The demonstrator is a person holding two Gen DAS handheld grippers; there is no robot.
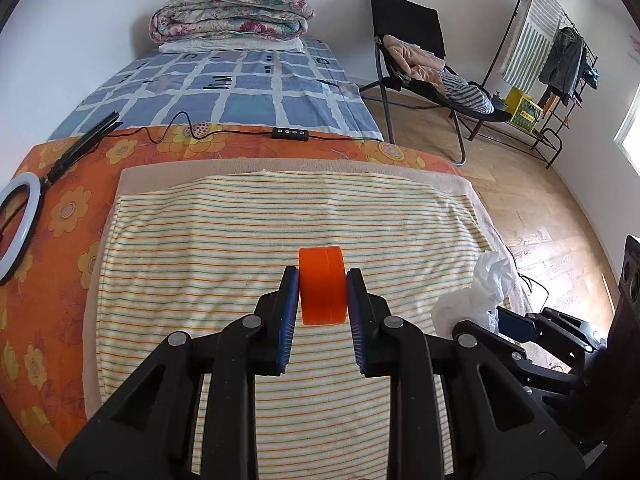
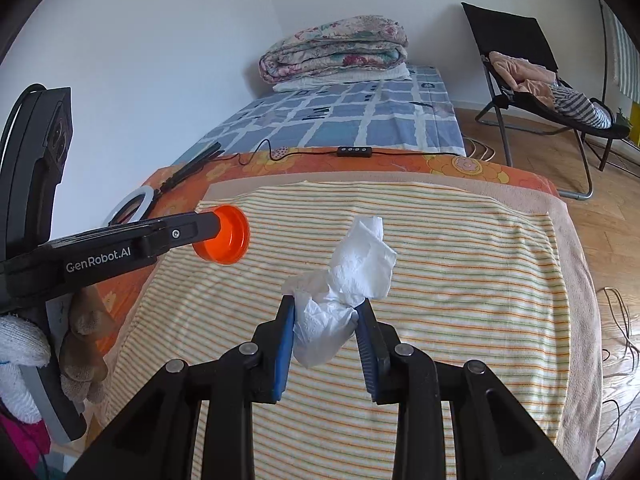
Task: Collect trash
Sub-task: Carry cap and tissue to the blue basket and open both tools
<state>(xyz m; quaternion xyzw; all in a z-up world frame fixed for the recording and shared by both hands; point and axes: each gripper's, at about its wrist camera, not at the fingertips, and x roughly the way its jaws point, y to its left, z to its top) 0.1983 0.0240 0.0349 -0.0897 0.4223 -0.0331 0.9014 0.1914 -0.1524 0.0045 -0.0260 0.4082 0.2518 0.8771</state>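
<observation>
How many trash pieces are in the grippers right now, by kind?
Orange cap: 1, in the left gripper
White tissue: 1, in the right gripper
Total: 2
No other trash shows on the striped cloth.

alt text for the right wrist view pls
The right gripper pinches a crumpled white tissue above a striped towel spread on a table. At left, the left gripper holds an orange cap; beyond are a bed with a folded quilt and a black chair.
</observation>
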